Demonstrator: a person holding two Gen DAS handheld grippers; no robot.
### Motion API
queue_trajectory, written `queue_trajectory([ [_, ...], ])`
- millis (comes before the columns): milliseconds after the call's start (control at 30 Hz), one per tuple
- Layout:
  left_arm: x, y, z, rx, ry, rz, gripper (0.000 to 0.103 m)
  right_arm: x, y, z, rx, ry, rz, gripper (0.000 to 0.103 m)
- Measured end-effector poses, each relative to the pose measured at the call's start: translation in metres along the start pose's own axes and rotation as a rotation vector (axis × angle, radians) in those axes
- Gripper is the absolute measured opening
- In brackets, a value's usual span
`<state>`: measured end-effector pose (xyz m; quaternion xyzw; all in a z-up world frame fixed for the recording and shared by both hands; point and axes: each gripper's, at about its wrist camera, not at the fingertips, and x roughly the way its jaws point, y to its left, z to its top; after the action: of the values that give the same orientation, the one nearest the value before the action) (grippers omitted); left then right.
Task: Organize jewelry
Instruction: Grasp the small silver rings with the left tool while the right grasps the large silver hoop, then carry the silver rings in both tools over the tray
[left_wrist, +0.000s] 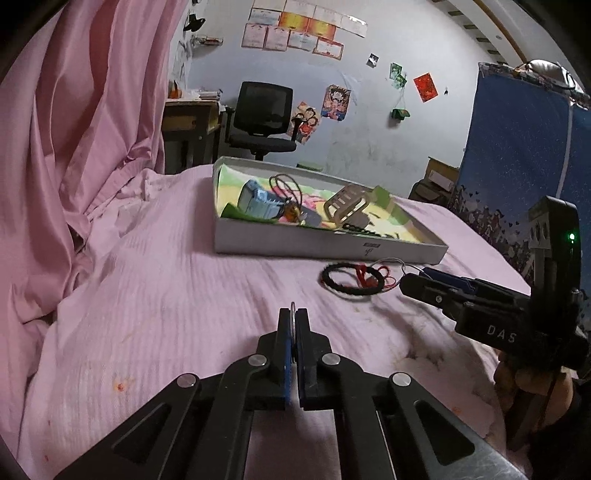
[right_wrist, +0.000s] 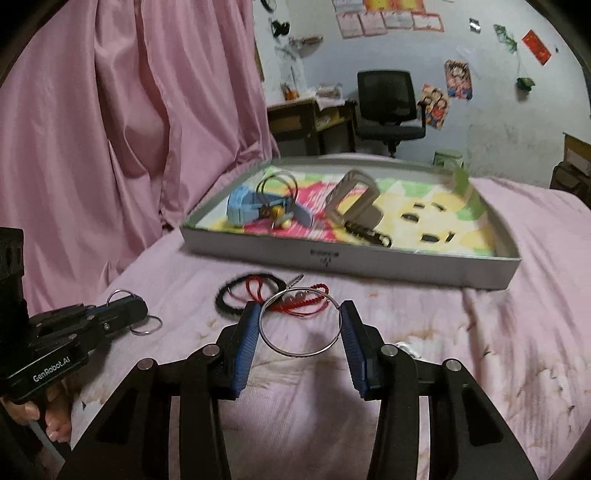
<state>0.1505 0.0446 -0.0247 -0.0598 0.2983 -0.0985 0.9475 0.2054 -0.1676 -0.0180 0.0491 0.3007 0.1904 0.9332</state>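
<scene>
1. Grip check first: right gripper (right_wrist: 300, 306) with jaws wide apart yet pressing on a wire hoop (right_wrist: 295, 355) from both sides. Hoop standing more upright than the things lying flat nearby, so judged pinched across its width rather than resting on the bedsheet (right_wrist: 461, 332).
2. Left gripper (left_wrist: 293, 314) with jaws together, clamped on a small metal ring (left_wrist: 292, 305). Second loose ring (right_wrist: 146, 335) lying on the sheet just beside those fingers.
3. Likely step in hand: carrying both pieces to the shallow grey box (right_wrist: 369, 258) ahead, already holding a blue band (right_wrist: 240, 208) and a beige strap (right_wrist: 354, 195).
4. Squeeze on the hoop kept light and even; thin springy wire, apt to bow, twist or pop out from between the pads if pressed harder.
5. Lift clear over the box wall, then lower to the bare yellow part of the lining before parting the jaws; no dropping from height, since round wire rolls.
6. Still on the sheet near the box front: fuzzy black hair tie (right_wrist: 221, 299) and beaded red cord (right_wrist: 312, 300), overlapping. Best picked one at a time to avoid tangling.
7. Textures: ribbed blue pads, smooth bright steel rings, soft crinkled pink cotton, stiff card box with glossy multicoloured lining.
</scene>
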Motion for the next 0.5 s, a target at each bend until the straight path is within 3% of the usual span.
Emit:
queue_trajectory([
  [500,-0.019,-0.011,0.013,-0.003,-0.049,-0.028,0.002,-0.042,-0.006,0.016,-0.027,-0.153,-0.063,0.039],
])
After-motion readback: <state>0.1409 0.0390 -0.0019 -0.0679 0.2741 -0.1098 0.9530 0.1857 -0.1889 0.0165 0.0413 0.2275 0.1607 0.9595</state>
